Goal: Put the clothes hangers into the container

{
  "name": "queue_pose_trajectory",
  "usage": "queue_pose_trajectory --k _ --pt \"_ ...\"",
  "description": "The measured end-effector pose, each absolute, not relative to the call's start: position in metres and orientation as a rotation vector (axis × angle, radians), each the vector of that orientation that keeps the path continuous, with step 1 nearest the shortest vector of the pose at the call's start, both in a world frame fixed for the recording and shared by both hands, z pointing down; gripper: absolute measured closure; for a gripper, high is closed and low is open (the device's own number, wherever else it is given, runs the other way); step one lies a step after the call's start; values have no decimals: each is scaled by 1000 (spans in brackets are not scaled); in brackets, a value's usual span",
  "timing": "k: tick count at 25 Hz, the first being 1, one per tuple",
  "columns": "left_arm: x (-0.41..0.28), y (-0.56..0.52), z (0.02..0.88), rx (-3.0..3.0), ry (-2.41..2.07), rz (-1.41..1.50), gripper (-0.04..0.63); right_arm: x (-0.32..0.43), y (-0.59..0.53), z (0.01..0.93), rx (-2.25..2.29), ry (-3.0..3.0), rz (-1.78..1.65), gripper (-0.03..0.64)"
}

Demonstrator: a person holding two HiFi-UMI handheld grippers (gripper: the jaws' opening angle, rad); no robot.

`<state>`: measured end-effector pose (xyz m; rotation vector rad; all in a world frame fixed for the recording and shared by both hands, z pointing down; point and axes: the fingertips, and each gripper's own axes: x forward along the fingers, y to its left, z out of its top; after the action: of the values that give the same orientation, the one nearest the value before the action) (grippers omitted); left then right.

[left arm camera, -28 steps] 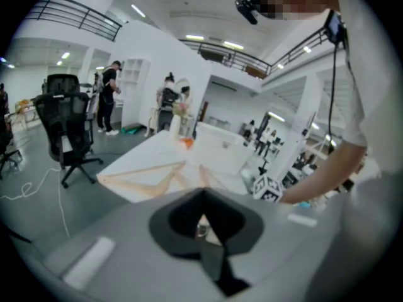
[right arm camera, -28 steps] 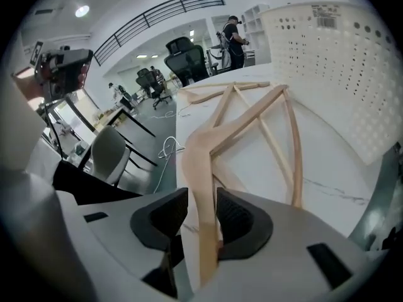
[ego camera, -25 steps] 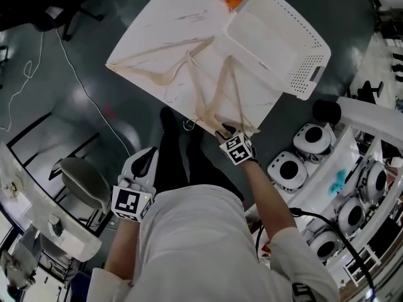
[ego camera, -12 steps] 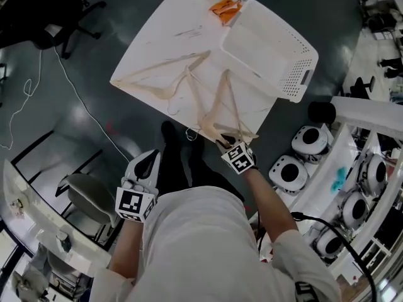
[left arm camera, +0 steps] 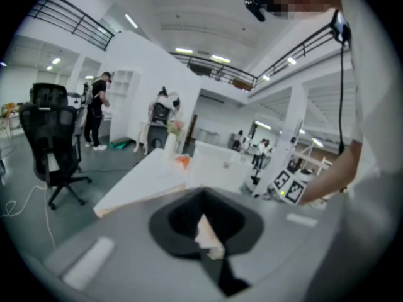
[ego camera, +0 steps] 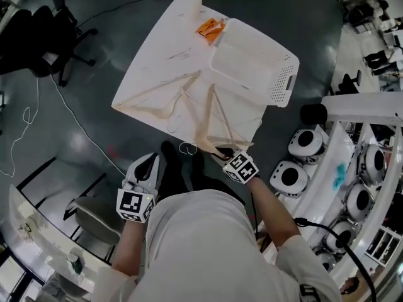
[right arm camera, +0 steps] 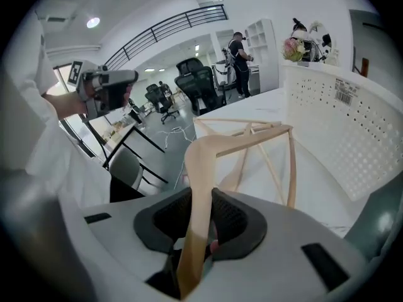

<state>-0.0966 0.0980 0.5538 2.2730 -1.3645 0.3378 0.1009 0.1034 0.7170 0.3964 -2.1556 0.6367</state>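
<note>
Hanger of pale wood [right arm camera: 203, 162], likely light, stiff: right tool [right arm camera: 199, 231], jaws just closed, grasps 1 arm, a sound hold; left tool [left arm camera: 205, 234] clenched, empty.

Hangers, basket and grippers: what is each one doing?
Right gripper: jaws just closed, shut on wooden hanger.
Wooden hanger: clamped between the jaws.
Left gripper: shut, empty.
Other two hangers: lying on the table.
White basket: upright, empty.

Right arm outstretched, tongs [ego camera: 221, 151] just closed onto a hanger [right arm camera: 203, 168] — left tongs [ego camera: 150, 162] together, held low
</note>
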Motion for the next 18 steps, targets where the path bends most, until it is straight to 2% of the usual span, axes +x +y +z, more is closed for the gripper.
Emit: queue_pose_trajectory --k 18 --pt "-123 46 532 2388 -1301 328 592 71 88 572 405 -2396 746 528"
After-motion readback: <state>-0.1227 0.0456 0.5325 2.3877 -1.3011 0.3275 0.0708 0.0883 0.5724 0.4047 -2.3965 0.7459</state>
